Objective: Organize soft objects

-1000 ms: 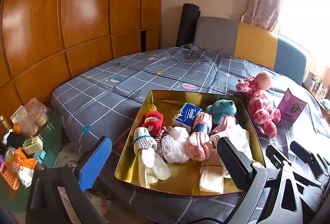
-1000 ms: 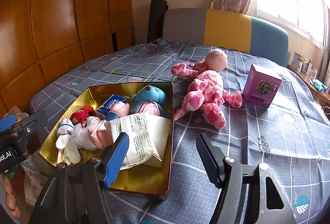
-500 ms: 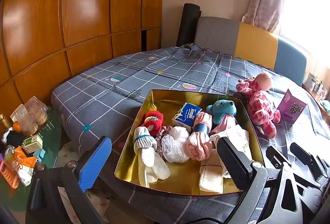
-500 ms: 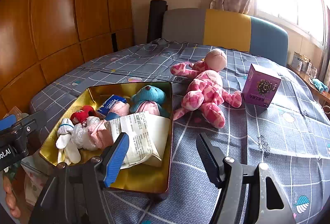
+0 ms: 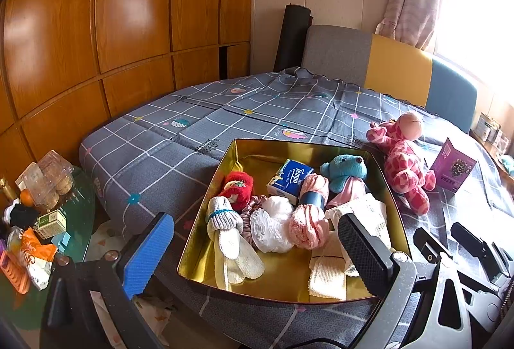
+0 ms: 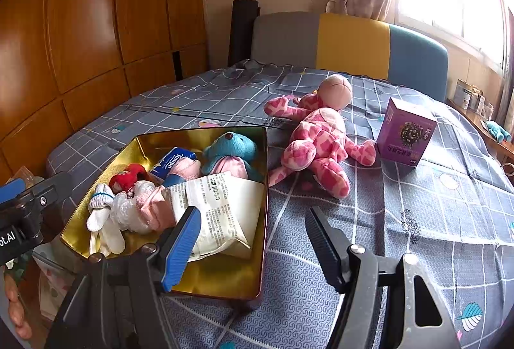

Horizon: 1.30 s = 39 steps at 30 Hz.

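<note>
Left gripper point(image 5: 253, 248): jaws apart, nothing held.
Right gripper point(image 6: 253, 239): jaws apart, nothing held.
Gold tin point(image 6: 261, 188): filled with soft items.
Pink plush point(image 6: 318, 140): laid on bed point(image 6: 417, 220).

I note a gold rectangular metal tin point(image 5: 257, 153) on a grey quilted bed cover point(image 6: 417, 214) gridded in white lines. At the tin's two o'clock lies a pink-and-white blotched plush toy point(image 6: 318, 140); further right stands a purple printed cardboard box point(image 6: 404, 134). Inside the tin: a teal plush bear point(image 5: 345, 169), a blue-and-white tissue pack point(image 5: 289, 177), a red fuzzy toy point(image 5: 237, 185).
</note>
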Motion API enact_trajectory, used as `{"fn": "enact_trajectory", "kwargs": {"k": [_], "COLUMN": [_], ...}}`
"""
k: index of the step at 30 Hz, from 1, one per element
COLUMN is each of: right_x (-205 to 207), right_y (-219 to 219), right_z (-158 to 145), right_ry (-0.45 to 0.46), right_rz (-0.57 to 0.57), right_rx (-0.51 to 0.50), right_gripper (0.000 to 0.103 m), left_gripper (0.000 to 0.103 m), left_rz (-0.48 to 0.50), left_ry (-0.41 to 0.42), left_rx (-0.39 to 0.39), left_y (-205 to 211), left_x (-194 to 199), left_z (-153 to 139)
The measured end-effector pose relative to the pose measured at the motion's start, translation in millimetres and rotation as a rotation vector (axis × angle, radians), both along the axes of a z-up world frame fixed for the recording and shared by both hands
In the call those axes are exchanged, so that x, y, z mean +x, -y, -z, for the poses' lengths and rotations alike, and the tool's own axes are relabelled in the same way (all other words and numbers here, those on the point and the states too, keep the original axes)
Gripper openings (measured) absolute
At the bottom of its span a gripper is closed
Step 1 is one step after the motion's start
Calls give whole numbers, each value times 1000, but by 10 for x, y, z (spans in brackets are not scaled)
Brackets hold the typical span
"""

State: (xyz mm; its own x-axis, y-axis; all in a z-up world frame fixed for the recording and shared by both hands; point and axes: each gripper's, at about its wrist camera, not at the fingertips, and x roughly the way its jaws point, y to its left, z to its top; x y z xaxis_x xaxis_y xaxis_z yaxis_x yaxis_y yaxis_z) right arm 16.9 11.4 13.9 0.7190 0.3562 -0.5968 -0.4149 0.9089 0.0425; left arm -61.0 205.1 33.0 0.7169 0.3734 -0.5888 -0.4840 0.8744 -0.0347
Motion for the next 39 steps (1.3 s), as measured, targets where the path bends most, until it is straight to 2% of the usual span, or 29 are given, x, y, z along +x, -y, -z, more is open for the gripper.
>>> {"fn": "enact_trajectory", "kwargs": {"k": [39], "right_x": [-4], "right_y": [9], "right_z": [3], "right_ry": [-3], "right_rz": [9], "right_rx": [5], "right_gripper": [69], "left_gripper": [103], "left_rz": [9], "left_ry": [-9], "left_rx": [3], "left_y": [2], "left_x": [9], "left_z": [4]}}
